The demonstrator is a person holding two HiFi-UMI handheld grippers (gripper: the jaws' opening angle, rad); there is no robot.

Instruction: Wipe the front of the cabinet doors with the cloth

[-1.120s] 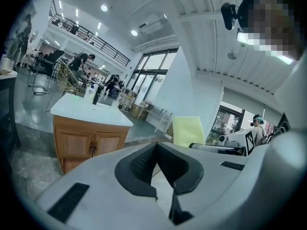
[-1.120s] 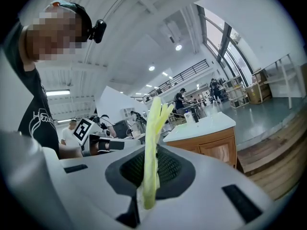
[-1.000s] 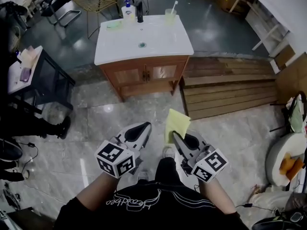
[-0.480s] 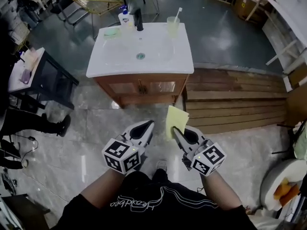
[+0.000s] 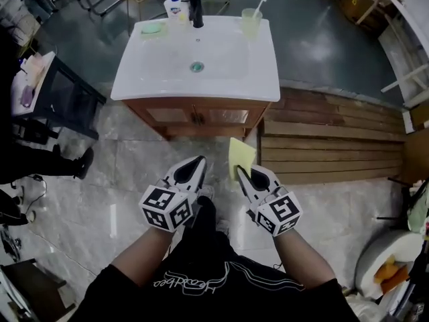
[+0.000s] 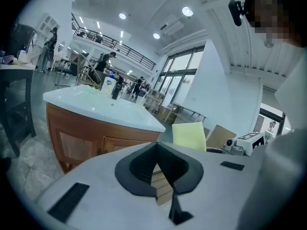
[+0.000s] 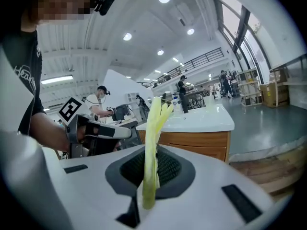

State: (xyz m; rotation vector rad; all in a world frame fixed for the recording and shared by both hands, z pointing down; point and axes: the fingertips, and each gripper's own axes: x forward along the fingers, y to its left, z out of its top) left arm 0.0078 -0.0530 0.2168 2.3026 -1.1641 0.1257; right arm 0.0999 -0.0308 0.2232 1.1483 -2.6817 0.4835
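Note:
The wooden cabinet doors sit under a white sink top, ahead of both grippers. A yellow cloth stands up from my right gripper, which is shut on its lower edge; in the right gripper view the cloth is pinched edge-on, with the cabinet beyond. My left gripper hangs beside it, shut and with nothing in it. The left gripper view shows its jaws closed, the doors to the left and the cloth to the right. Both grippers are short of the doors, above the marble floor.
Wooden plank steps lie right of the cabinet. A black side table and a person's shoe are on the left. A soap bottle, black faucet and cup with a toothbrush stand on the sink top.
The view has advanced toward the cabinet, which now lies nearer and more straight ahead. Both grippers keep their pose, the cloth still held in the right one.

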